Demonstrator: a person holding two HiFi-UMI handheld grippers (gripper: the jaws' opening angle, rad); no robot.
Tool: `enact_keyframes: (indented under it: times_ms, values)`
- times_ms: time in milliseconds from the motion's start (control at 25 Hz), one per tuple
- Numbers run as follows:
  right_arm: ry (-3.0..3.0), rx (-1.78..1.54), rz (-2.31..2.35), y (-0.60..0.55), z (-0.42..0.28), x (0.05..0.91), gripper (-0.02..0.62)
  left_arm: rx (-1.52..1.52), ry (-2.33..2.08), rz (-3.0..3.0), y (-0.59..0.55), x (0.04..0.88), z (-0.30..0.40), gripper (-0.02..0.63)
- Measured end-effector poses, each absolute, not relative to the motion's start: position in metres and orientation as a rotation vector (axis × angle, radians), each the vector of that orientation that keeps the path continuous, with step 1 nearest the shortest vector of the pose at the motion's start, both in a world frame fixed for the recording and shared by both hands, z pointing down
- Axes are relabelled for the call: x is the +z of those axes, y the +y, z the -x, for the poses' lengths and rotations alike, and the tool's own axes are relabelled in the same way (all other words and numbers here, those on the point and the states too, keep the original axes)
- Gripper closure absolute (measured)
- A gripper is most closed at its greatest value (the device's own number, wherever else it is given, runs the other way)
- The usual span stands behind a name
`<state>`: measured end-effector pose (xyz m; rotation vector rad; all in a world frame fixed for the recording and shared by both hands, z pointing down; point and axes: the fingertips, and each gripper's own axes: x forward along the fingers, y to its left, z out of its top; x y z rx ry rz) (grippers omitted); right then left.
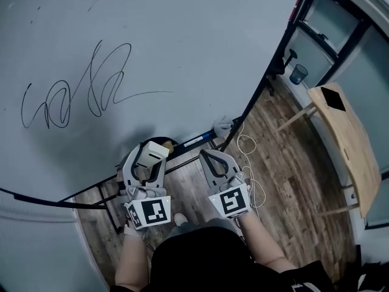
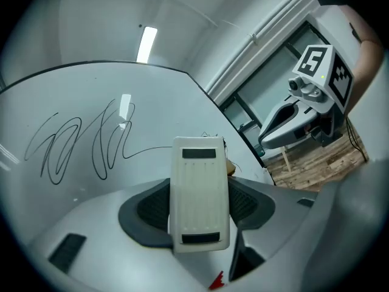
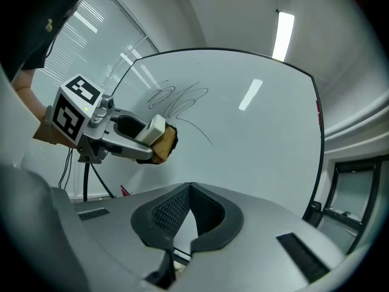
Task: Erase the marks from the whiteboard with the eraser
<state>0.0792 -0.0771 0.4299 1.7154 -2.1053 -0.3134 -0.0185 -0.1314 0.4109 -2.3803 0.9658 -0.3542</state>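
Observation:
A large whiteboard (image 1: 182,35) fills the upper left of the head view, with black scribbled marks (image 1: 79,90) at its left. My left gripper (image 1: 152,154) is shut on a cream eraser (image 1: 153,152) and is held below the board's lower edge, off the marks. In the left gripper view the eraser (image 2: 198,190) stands upright between the jaws, with the scribble (image 2: 79,145) ahead to the left. My right gripper (image 1: 213,162) hangs beside it, shut and holding nothing; its tips (image 3: 189,190) touch. The right gripper view shows the left gripper (image 3: 137,140) with the eraser (image 3: 157,132) at the left.
The whiteboard's black stand legs (image 1: 109,205) rest on a wood floor (image 1: 285,163). A light wooden table (image 1: 346,132) stands at the right, with a blue cup (image 1: 298,73) near the window. White cables (image 1: 249,151) lie on the floor by the board's right corner.

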Motion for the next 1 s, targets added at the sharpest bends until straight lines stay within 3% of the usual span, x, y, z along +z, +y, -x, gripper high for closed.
enact_keyframes:
  times_ms: [680,1000]
  values:
    - [-2.087,-0.231,-1.766,-0.123,-0.177,0.432,0.569,-0.371,0.993,2.161,-0.203,0.371,-0.104,0.341]
    - [-2.217,-0.243,-1.662,-0.141,-0.193,0.428,0.569,-0.463,1.078,1.947,-0.215,0.373,-0.126,0.341]
